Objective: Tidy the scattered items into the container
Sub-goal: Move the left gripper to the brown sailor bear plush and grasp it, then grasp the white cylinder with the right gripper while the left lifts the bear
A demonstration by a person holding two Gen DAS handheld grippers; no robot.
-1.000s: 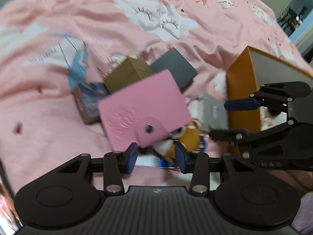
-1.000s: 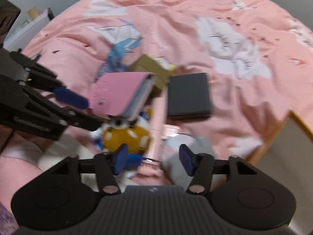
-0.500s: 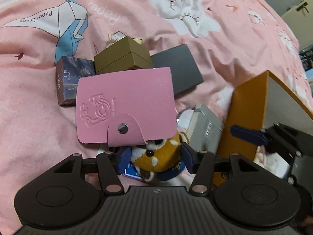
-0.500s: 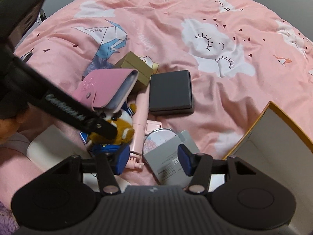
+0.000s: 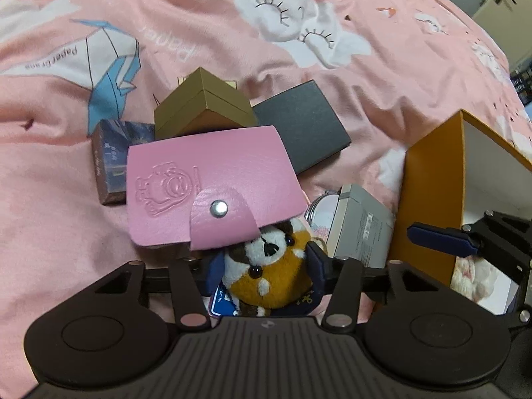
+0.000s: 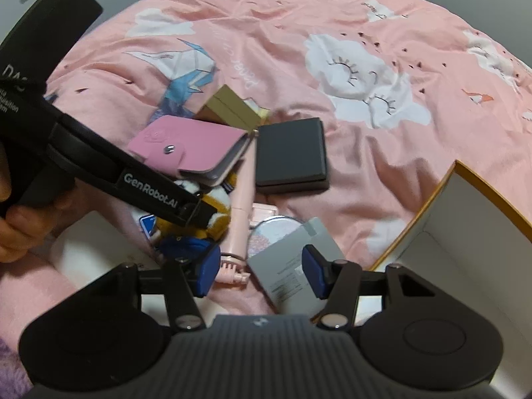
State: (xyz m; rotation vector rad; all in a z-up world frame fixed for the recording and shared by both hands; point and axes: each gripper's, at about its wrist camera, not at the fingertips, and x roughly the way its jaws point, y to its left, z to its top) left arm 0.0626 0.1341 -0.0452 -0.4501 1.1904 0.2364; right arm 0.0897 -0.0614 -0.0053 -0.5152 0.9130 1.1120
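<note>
A pile of items lies on the pink bedspread. My left gripper (image 5: 264,267) has its pads on both sides of an orange and white plush toy (image 5: 269,272), under the edge of a pink snap card holder (image 5: 206,186). Behind are a gold box (image 5: 202,103), a dark grey box (image 5: 302,123) and a dark printed box (image 5: 109,156). My right gripper (image 6: 261,274) is open above a grey box (image 6: 292,266), beside a round mirror (image 6: 271,229) and a pink brush (image 6: 237,226). The orange-rimmed container (image 6: 465,232) stands at the right.
The container (image 5: 432,179) shows in the left wrist view with something pale and fluffy (image 5: 472,276) inside. The left gripper's body (image 6: 99,169) crosses the right wrist view at the left. A white flat item (image 6: 99,249) lies under the plush.
My left gripper moved forward over the plush toy, so the toy now sits between its pads. My right gripper dropped closer over the grey box.
</note>
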